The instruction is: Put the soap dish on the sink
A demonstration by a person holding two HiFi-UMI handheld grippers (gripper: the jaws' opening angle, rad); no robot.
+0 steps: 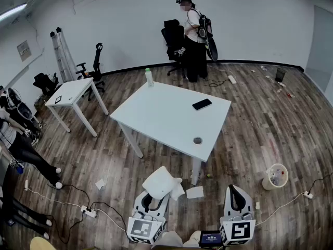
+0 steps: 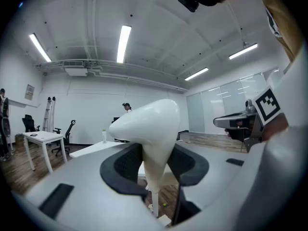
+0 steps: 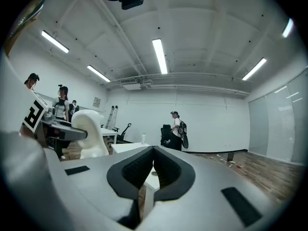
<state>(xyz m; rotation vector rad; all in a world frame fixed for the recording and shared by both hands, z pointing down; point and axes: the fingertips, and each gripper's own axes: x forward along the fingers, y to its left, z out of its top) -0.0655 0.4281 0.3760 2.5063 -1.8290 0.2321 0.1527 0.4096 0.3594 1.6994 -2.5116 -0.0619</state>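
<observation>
Left tongs [image 1: 154, 199] clamp the glossy white curved soap dish [image 1: 161, 183]; right tongs [image 1: 235, 190] sit pressed together, empty. I see the white rectangular table [image 1: 166, 120] ahead, apart from both.

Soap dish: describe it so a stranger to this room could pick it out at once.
Start at the big white table mid-room and drop to the wooden floor by its near corner. There the left tool is clamped on the soap dish, a glossy white, rounded piece; unlike the flat paper beside it, it is bulky and held off the floor.
</observation>
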